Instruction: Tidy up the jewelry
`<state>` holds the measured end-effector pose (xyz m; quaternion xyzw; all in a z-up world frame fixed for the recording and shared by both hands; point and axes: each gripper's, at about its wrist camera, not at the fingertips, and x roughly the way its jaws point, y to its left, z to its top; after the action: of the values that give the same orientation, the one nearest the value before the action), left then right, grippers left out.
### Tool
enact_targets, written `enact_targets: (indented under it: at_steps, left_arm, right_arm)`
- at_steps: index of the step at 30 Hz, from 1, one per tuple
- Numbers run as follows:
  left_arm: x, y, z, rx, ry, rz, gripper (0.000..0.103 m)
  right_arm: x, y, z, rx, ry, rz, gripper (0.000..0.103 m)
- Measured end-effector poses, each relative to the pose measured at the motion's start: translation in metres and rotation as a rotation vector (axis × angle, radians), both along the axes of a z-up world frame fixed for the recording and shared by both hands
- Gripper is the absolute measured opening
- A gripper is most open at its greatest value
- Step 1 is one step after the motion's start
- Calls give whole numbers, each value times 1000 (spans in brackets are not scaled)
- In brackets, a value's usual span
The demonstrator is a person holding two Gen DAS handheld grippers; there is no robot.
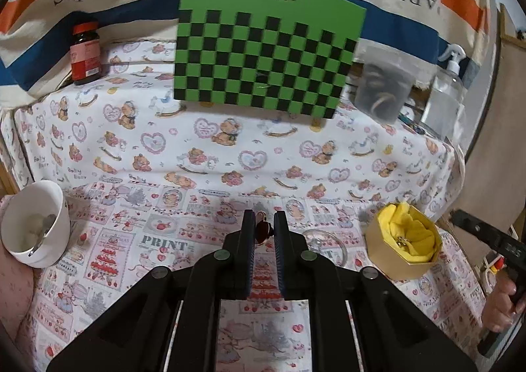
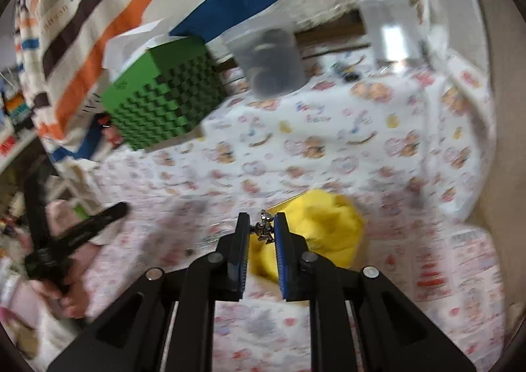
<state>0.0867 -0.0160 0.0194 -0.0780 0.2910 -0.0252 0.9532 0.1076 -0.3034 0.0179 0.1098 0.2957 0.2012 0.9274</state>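
My left gripper (image 1: 264, 230) is shut on a small dark red and gold piece of jewelry (image 1: 263, 229), held above the patterned cloth. A gold hexagonal box (image 1: 399, 253) lined with yellow cloth sits to its right, with a small metal piece lying in the lining. A clear glass dish (image 1: 325, 240) lies between the gripper and the box. My right gripper (image 2: 261, 229) is shut on a small silver earring (image 2: 264, 229), just left of the yellow-lined box (image 2: 322, 227). The right wrist view is blurred.
A green checkered box (image 1: 263, 56) stands at the back of the table. A dark red jar (image 1: 84, 54) is at the back left, a white bowl with a spoon (image 1: 34, 234) at the left edge. A grey plastic cup (image 1: 383, 89) and a clear spray bottle (image 1: 447, 92) stand at the back right.
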Motion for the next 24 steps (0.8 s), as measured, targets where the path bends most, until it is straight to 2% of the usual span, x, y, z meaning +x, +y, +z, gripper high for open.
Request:
enact_targets:
  at_steps: [4, 9, 14, 16, 18, 21, 24]
  left_arm:
    - [-12, -13, 12, 19, -58, -31, 10]
    - [-13, -28, 41, -63, -96, -57, 10]
    - [-5, -91, 66, -4, -143, -177, 10]
    - [7, -114, 64, 16, -112, -208, 10]
    - [27, -133, 52, 19, -44, -223, 10]
    - [55, -150, 21, -41, 73, -265, 10]
    - [71, -158, -8, -82, 135, -285, 10]
  right_arm:
    - [-2, -3, 1, -31, -29, -31, 14]
    - [-2, -18, 5, 15, -44, -41, 14]
    - [3, -31, 4, 74, -24, -56, 14]
    - [9, -40, 0, 116, 24, -75, 14]
    - [17, -50, -7, 185, 84, -82, 14]
    - [25, -62, -16, 236, 126, -93, 14]
    - [31, -65, -21, 243, 144, -96, 14]
